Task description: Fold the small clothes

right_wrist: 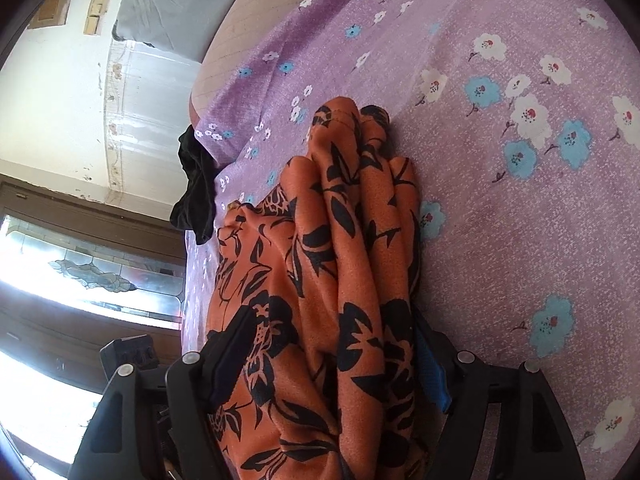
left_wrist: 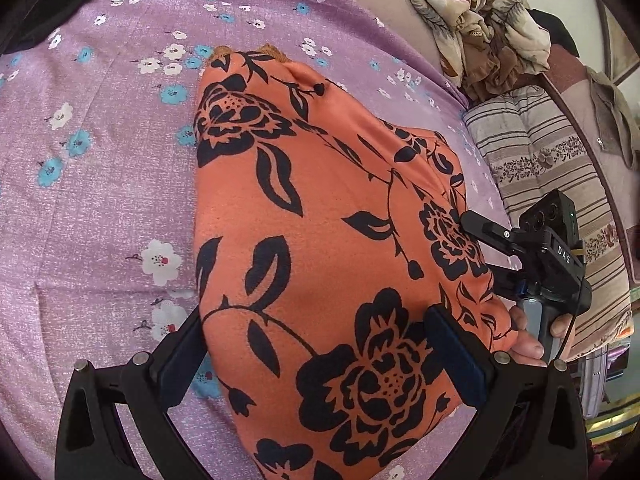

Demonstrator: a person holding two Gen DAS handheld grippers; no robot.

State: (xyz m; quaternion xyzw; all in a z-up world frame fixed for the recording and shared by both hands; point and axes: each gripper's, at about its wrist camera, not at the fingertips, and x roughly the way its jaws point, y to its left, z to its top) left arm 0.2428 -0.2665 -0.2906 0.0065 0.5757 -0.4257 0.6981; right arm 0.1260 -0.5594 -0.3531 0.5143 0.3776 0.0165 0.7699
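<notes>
Left wrist view: orange floral garment (left_wrist: 320,240) spread on our lilac bedsheet (left_wrist: 100,180). Left gripper (left_wrist: 320,364) jaws straddle its near edge, seemingly pinching cloth, to keep that side taut. Right gripper (right_wrist: 332,364) clamps bunched folds at the opposite edge, likely so we can carry it over.

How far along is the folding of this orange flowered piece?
Partly done: the orange garment already lies doubled into a compact shape on the purple sheet. In hand: the left tool and right tool each have its fabric between their fingers. Left: finishing this fold, then the crumpled beige clothes nearby.
</notes>
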